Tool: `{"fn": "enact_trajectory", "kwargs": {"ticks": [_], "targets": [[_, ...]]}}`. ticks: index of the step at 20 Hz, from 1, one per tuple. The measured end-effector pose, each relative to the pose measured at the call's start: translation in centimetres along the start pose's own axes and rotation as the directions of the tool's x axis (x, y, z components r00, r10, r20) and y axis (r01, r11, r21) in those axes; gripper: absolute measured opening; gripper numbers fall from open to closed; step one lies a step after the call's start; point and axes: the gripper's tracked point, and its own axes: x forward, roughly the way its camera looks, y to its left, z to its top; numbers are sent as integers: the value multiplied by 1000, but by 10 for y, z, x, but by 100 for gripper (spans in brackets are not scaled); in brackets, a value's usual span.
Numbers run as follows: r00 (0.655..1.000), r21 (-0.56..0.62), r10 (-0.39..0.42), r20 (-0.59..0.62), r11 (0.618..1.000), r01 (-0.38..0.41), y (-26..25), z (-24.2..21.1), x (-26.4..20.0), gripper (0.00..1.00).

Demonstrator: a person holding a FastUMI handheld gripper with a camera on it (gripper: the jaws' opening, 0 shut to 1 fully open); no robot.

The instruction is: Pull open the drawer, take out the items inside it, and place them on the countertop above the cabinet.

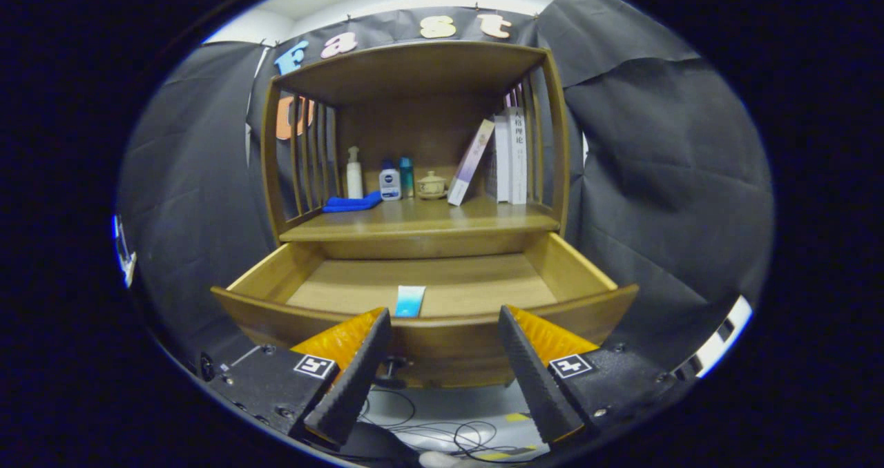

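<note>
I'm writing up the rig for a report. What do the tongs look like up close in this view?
The tongs are two wedge-shaped fingers with ribbed inner faces, tapering forward and standing apart with nothing between them. Each finger sits on a dark block fastened with small screws, and each block bears a square black-and-white marker. Thin cables lie on the floor below.

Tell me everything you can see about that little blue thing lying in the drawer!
The blue tube is small and flat, white at its far end and fading to bright blue at its near end. It lies flat on the wooden floor of the open drawer, near the front wall, lengthwise front to back. Its near end is hidden behind that wall. Nothing else touches it. The open gripper holds nothing; the tube lies just beyond its fingers.
</note>
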Motion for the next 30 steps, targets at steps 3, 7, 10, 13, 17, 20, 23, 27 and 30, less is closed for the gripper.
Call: {"fn": "enact_trajectory", "kwargs": {"ticks": [3, 7, 10, 13, 17, 20, 23, 27, 30], "targets": [[999, -28, 38, -35, 999, -39, 10, 38, 24, 98], [985, -18, 96, -142, 995, -100, 32, 66, 64, 98], [962, -54, 109, -251, 990, -127, 44, 71, 97, 98], [931, -77, 88, -354, 989, -122, 54, 67, 134, 98], [842, -74, 73, -535, 988, -134, 62, 37, 170, 98], [787, -63, 50, -615, 992, -113, 66, 15, 188, 93], [715, -38, 36, -698, 995, -87, 68, -15, 198, 89], [650, -70, -8, -760, 995, -70, 60, -44, 197, 84], [620, -62, -11, -784, 996, -61, 58, -55, 192, 79]]}}
